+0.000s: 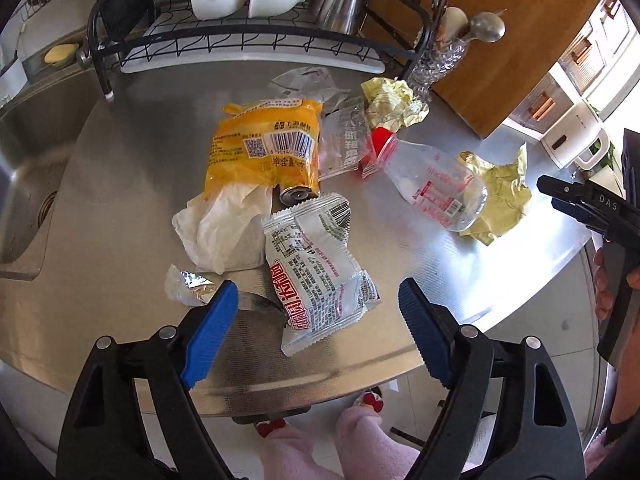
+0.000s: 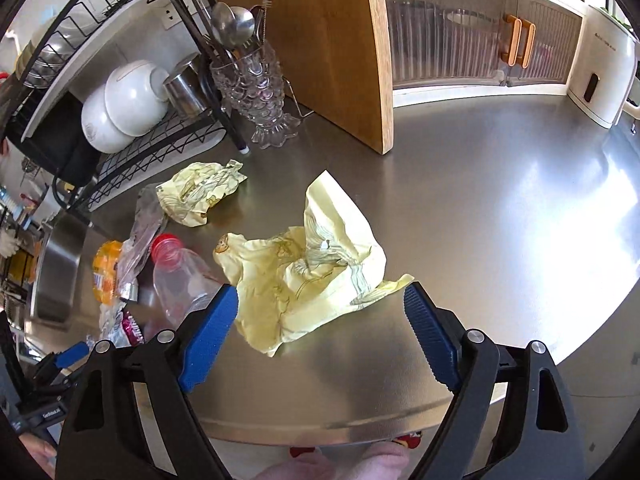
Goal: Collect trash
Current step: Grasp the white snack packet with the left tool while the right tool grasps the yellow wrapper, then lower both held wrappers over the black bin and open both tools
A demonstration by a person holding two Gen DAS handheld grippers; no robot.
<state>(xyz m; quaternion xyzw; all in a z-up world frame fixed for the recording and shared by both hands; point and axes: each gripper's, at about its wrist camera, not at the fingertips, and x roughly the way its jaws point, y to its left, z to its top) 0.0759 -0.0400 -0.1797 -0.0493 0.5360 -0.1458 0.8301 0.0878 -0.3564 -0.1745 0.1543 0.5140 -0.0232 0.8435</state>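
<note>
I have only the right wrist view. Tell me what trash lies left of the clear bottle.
Observer: Crumpled white tissue lies against the near end of an orange packet.
Operator: Now say what the left tool is over.
Observer: The left tool stands open above a white snack packet with red lettering, gripping nothing.
Operator: Report anything small nearby.
Observer: A foil scrap lies just left of that packet in the left wrist view.

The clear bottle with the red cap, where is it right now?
The bottle lies on its side on the steel counter, right of centre in the left wrist view, between the clear wrapper and a crumpled yellow paper.
</note>
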